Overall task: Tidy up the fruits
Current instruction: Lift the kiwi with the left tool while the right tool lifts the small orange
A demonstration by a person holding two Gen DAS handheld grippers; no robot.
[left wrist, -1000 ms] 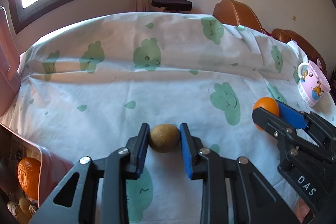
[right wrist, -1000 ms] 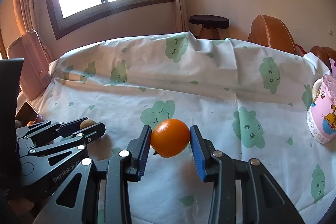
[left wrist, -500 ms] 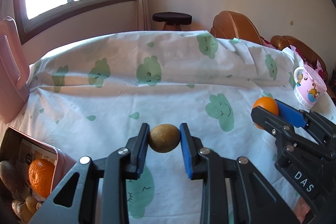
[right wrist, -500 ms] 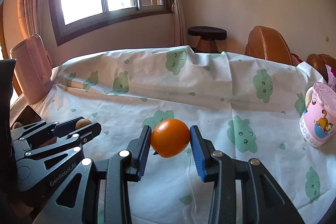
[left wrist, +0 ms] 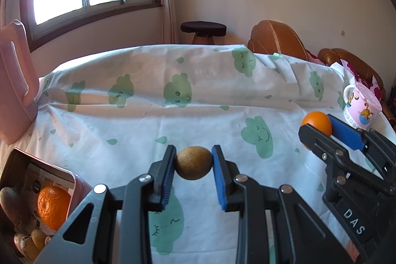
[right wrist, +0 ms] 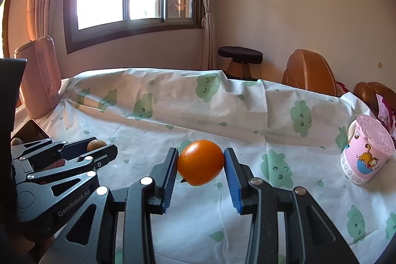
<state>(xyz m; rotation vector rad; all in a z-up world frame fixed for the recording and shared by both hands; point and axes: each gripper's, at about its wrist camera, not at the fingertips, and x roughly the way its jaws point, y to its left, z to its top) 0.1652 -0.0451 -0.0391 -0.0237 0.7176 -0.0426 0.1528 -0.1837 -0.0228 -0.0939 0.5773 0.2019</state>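
We hold a small brown fruit [left wrist: 194,162] clamped between the blue pads of the left gripper [left wrist: 193,171], lifted clear of the tablecloth [left wrist: 138,130]. An orange [right wrist: 200,165] sits pinched in the right gripper [right wrist: 201,173], also off the cloth. The two grippers are side by side, near each other. At our lower left a pink bin [left wrist: 74,183] stands just beside the left gripper; inside we see another orange [left wrist: 53,207] and some brownish fruits [left wrist: 11,204]. A pink cartoon mug [right wrist: 363,160] stands on the cloth at far right. A pink chair back [left wrist: 14,88] rises at the table's left edge.
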